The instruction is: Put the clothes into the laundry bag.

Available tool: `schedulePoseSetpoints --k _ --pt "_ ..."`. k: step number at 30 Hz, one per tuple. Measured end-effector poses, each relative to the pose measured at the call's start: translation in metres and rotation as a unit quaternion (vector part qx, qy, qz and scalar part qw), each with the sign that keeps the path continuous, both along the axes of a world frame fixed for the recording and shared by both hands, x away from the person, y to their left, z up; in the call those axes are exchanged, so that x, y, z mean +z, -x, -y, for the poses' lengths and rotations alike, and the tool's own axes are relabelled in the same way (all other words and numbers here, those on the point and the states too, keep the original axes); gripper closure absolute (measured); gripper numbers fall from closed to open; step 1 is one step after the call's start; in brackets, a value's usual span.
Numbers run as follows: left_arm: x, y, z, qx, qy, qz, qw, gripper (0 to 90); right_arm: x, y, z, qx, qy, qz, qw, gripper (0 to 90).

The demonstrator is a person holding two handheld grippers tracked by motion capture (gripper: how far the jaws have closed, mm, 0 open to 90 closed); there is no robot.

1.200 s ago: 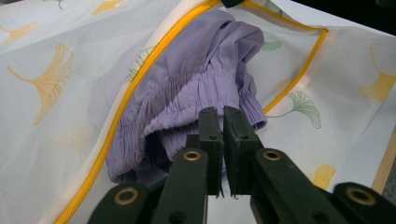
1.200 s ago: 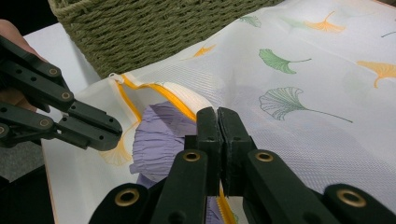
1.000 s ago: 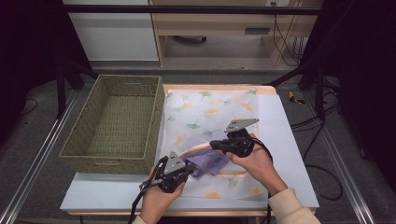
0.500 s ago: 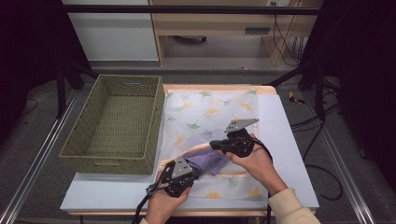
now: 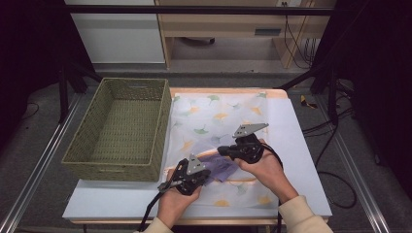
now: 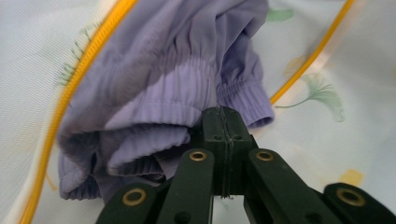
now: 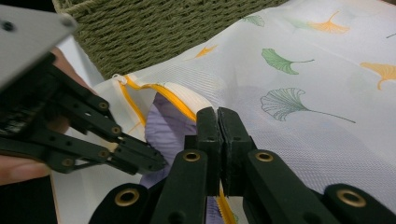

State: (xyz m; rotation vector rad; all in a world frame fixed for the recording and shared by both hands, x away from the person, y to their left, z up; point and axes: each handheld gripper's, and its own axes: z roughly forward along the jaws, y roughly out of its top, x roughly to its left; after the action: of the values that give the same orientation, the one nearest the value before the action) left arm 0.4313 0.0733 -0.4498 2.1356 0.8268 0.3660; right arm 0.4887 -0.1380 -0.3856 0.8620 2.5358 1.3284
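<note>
Right now the purple garment lies bunched at the mouth of the mesh laundry bag, which is spread flat on the table just beside the woven basket. The left gripper has its fingers pressed together on the gathered elastic edge of the garment, as the left gripper view shows. The right gripper has its fingers pinched shut on the bag's edge at the yellow zipper, holding the opening up. I judge the main risk to be the thin fabric slipping from the left pinch, since only a small fold of the waistband sits between the pads; a tug would leave the garment half outside the bag. The lifted lip could also sag if the right grip slides along the zipper tape, closing the mouth over the cloth, and the garment might snag on the zipper teeth. The garment has no clean long axis, crumpled as it is; its bulk runs roughly across the opening, the elastic band facing the left gripper. The bag's long side runs away from the person.
</note>
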Motion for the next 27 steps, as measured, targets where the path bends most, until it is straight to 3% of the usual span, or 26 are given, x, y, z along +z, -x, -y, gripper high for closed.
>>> schedulePoseSetpoints --k 8,13,27 --pt "-0.014 -0.016 0.005 0.027 -0.014 0.005 0.9995 90.0 0.000 -0.001 0.001 0.001 0.000 0.002 1.0000 88.7" --pt "-0.016 -0.008 0.003 0.040 -0.026 0.024 0.9986 90.0 -0.001 0.000 0.004 0.000 -0.001 0.001 1.0000 88.7" --pt "-0.026 -0.036 0.000 0.079 -0.011 0.031 0.9963 90.0 -0.009 -0.001 0.004 0.000 0.000 -0.004 1.0000 88.7"
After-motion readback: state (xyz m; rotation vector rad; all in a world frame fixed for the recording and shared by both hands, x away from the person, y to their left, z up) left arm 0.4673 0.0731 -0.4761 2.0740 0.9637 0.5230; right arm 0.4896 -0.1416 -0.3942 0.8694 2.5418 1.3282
